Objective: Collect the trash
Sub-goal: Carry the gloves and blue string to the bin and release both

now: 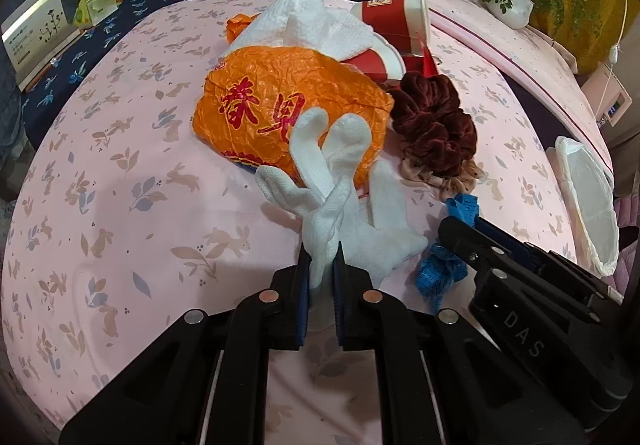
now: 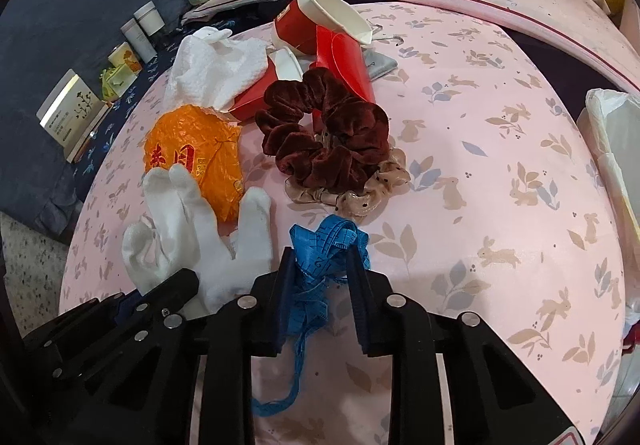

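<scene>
On my pink rabbit-print sheet (image 2: 500, 165), the white cloth glove (image 2: 192, 241) lies left of the blue tape measure (image 2: 324, 245); behind them, the orange crinkled wrapper (image 2: 196, 149) lies left of the maroon velvet scrunchie (image 2: 324, 133).

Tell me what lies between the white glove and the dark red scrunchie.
In the right wrist view, the bunched blue measuring tape and bare pink sheet lie between the white glove and the dark red scrunchie.

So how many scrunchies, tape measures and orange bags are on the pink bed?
Scrunchies: 2, the dark red scrunchie and the beige scrunchie
Blue tape measure: 1
Orange bag: 1
Total: 4
</scene>
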The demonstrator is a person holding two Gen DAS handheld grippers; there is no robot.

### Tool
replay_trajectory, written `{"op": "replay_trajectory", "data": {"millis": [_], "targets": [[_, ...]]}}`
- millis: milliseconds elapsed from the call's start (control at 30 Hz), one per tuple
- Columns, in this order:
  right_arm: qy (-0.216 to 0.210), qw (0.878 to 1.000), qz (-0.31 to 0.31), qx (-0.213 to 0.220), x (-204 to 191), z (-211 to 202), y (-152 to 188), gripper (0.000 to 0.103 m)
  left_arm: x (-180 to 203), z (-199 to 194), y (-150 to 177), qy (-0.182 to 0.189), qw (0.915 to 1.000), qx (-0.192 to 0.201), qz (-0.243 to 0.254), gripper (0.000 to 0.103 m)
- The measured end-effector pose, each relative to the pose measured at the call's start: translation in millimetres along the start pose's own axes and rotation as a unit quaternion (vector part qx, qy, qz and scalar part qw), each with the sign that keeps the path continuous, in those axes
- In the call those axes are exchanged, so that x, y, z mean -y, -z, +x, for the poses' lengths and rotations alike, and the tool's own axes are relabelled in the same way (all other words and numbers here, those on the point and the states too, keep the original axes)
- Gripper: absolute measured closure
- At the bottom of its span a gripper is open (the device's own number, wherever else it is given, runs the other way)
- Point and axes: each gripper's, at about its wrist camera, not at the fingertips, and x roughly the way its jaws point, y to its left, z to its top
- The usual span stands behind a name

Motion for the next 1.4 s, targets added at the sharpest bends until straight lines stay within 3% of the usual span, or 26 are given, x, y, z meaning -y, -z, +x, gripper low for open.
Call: {"op": "replay_trajectory", "data": {"millis": [333,767,1133,1400], "targets": [[0.040,0.998,0.003,0.054,34,-61,8,0.084,47,-31,3,0.029,0.9986,0.023,0.037,0.095],[0.109,0.985,0.049,0.127,122,-139,9,0.084,156,-54,0,0.082,0.9888,0.042,0.118,0.095],[0.158,0.969,0.109,0.156,208,-167,2,0.084,255,-51,-17,0.136,0.9732,0.053,0.178,0.094],[0.179,0.961,0.138,0.157,255,-169,-5,0.084,311,-31,-36,0.174,0.9646,0.044,0.193,0.094]]}}
